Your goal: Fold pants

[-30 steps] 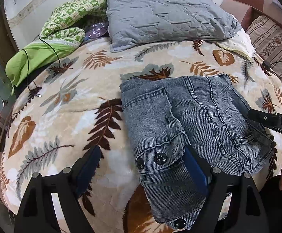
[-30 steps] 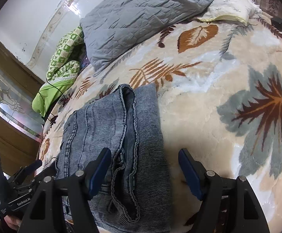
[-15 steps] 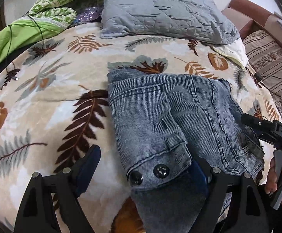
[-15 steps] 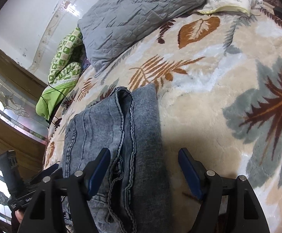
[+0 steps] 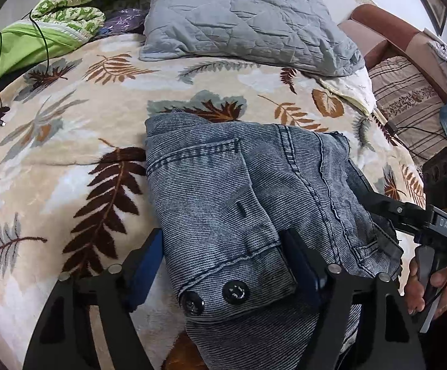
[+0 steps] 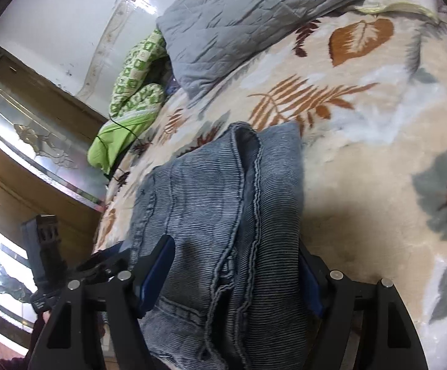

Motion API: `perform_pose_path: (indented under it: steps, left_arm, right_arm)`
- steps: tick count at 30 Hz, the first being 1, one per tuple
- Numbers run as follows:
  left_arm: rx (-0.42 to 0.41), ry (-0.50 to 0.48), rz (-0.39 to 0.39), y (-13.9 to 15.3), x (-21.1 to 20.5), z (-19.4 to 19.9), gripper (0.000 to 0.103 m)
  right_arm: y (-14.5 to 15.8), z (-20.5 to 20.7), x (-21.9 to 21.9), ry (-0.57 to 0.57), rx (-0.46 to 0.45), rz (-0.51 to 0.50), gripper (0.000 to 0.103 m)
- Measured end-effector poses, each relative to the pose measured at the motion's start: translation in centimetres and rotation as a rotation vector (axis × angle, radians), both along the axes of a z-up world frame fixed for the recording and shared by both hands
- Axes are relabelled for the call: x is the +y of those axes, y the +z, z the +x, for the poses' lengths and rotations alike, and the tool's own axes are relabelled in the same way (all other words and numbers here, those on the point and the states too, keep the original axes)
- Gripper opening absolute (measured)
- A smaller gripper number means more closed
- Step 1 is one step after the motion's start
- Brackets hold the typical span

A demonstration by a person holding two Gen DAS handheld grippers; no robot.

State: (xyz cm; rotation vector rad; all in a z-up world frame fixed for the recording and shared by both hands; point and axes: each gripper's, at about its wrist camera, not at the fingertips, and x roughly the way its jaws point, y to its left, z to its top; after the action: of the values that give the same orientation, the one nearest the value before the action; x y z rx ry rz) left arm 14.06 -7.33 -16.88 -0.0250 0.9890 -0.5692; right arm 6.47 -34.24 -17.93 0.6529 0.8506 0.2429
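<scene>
Folded grey-blue denim pants (image 5: 242,203) at frame centre on the leaf-patterned bed blanket (image 5: 69,154). Left gripper (image 5: 226,265) and right gripper (image 6: 232,274), both spread unclenched, straddle the near edge; close together, lift evenly.

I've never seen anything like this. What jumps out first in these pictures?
The folded grey-blue jeans lie mid-bed on a cream blanket printed with big leaves. The left gripper and the right gripper each straddle a near edge of them, jaws open. A grey quilted pillow lies beyond.

Ribbed denim pants (image 5: 254,191); plush fleece blanket (image 5: 69,154).
</scene>
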Motion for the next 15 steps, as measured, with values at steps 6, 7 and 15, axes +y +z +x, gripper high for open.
perform_pose_path:
  steps: [6,7,15]
  left_arm:
    - [0.038,0.033,0.005,-0.8,-0.1,0.2,0.083]
    - [0.067,0.050,-0.015,-1.1,0.2,0.4,0.087]
    - [0.097,0.072,-0.039,-1.8,0.2,0.2,0.095]
  right_arm:
    - [-0.5,0.4,0.1,0.001,0.027,-0.024,0.077]
    - [-0.5,0.4,0.2,0.003,0.031,-0.034,0.077]
    - [-0.7,0.7,0.6,0.017,0.050,-0.075,0.078]
